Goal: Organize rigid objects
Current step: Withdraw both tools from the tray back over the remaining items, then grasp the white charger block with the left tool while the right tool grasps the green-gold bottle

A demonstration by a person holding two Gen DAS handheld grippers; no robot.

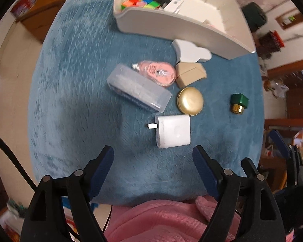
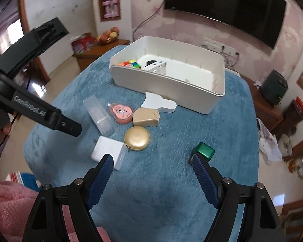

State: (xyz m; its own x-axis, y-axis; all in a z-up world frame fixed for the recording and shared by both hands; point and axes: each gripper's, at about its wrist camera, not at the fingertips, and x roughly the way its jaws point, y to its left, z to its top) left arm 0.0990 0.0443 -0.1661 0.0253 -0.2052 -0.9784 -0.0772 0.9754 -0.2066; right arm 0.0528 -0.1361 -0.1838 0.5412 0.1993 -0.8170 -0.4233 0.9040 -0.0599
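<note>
A white bin (image 1: 171, 23) (image 2: 167, 82) stands at the back of the blue table and holds a colourful cube (image 1: 140, 3) (image 2: 130, 63) and a white box (image 1: 174, 4). In front lie a white cloud-shaped piece (image 1: 192, 51) (image 2: 159, 101), a pink tape dispenser (image 1: 157, 72) (image 2: 121, 113), a tan box (image 1: 189, 74) (image 2: 145, 117), a clear case (image 1: 138, 88) (image 2: 100, 114), a gold round case (image 1: 189, 100) (image 2: 137, 138), a white charger (image 1: 172, 131) (image 2: 109, 151) and a green cap (image 1: 239, 102) (image 2: 205, 151). My left gripper (image 1: 152, 157) is open above the charger's near side. My right gripper (image 2: 152, 161) is open, its right finger beside the green cap.
The blue cloth (image 1: 74, 80) (image 2: 171, 181) covers the table. A pink sleeve (image 1: 161, 219) lies at the near edge. The left gripper's body (image 2: 40, 113) reaches in at the left of the right wrist view. Furniture and a television (image 2: 224, 8) surround the table.
</note>
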